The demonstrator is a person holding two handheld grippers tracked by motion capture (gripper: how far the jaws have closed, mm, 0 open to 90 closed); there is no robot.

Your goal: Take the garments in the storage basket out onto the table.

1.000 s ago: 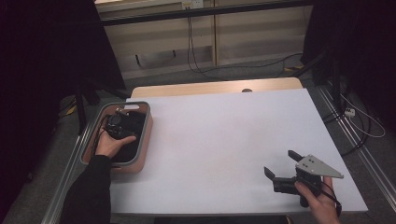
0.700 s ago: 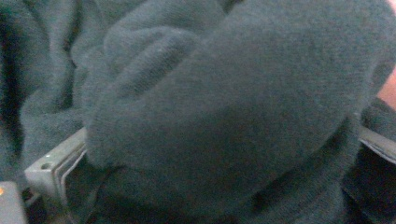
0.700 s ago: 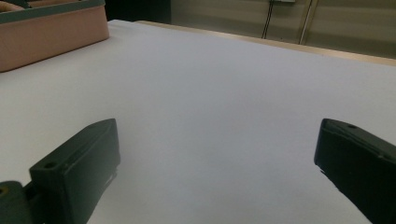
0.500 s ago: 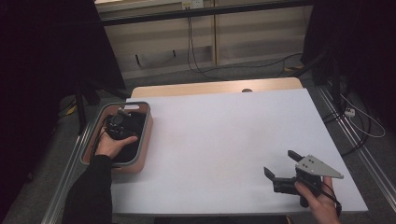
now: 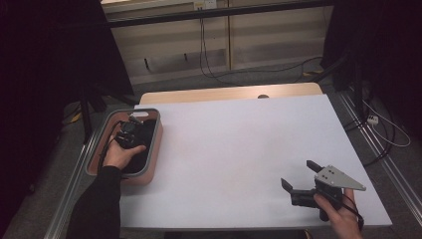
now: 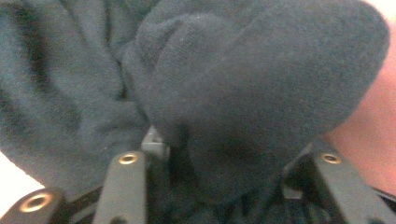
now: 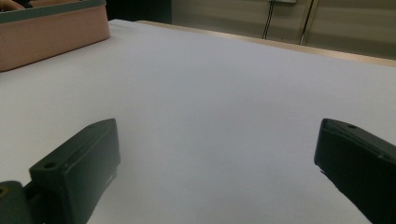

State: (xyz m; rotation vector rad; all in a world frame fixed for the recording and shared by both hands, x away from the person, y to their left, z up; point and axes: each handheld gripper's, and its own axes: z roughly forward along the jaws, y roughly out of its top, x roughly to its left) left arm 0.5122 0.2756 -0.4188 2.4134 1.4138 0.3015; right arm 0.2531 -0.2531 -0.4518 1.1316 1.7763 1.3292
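- Left gripper (image 5: 130, 130) jaws just closed in on dark fleece cloth (image 6: 243, 93) down in the pink bin (image 5: 149, 172), pinching a fold.
- My right gripper (image 5: 301, 186): jaws wide apart, nothing between, sitting over white table (image 5: 239, 149).

The right hand-held gripper (image 7: 217, 163) looked low across the white counter (image 7: 224, 88), its two black jaws rising from the bottom edge and standing wide apart with only bare surface between them. At the upper left, a pink bin (image 7: 51, 32) with a grey rim sat on the counter, well apart from the jaws. Beyond the counter's far wooden edge, cables (image 7: 306, 21) hung against a pale wall.
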